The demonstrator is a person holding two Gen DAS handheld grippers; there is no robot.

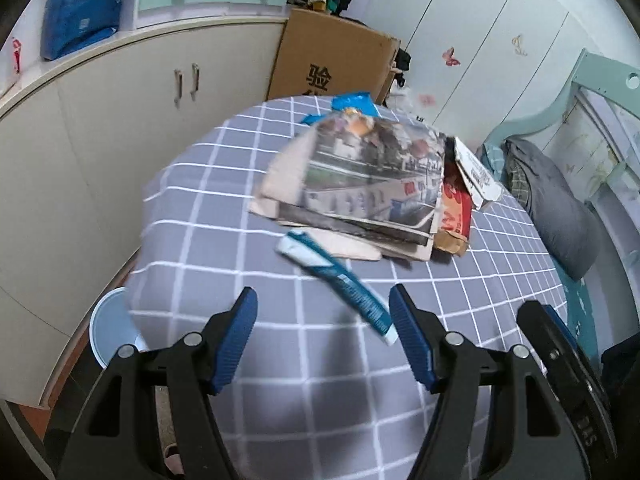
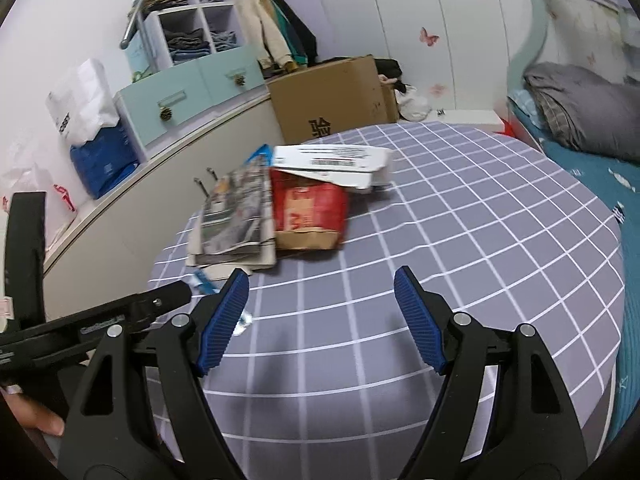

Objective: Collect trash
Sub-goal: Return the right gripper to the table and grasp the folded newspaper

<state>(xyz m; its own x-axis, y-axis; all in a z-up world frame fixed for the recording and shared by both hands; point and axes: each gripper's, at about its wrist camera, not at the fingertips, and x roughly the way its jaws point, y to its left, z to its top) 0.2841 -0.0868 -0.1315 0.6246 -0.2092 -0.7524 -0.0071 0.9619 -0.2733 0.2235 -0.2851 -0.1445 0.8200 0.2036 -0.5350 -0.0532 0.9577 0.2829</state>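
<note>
A heap of trash lies on the checked grey tablecloth (image 1: 224, 208): a folded newspaper (image 1: 368, 184) (image 2: 236, 216), a red and brown paper bag (image 1: 454, 216) (image 2: 310, 212), a flattened white carton (image 1: 478, 176) (image 2: 332, 164) and a blue wrapper (image 1: 354, 102) behind them. A long blue and white packet (image 1: 344, 284) (image 2: 202, 282) lies nearest. My left gripper (image 1: 322, 298) hovers open just short of that packet, nothing between its fingers. My right gripper (image 2: 320, 282) is open too, over bare cloth to the right of the heap.
White cabinets (image 1: 120, 112) run along the left. A cardboard box (image 1: 332, 56) (image 2: 332, 100) stands behind the table. A pale blue bin (image 1: 110, 324) sits on the floor at the left. A bed with grey bedding (image 2: 580, 104) lies to the right.
</note>
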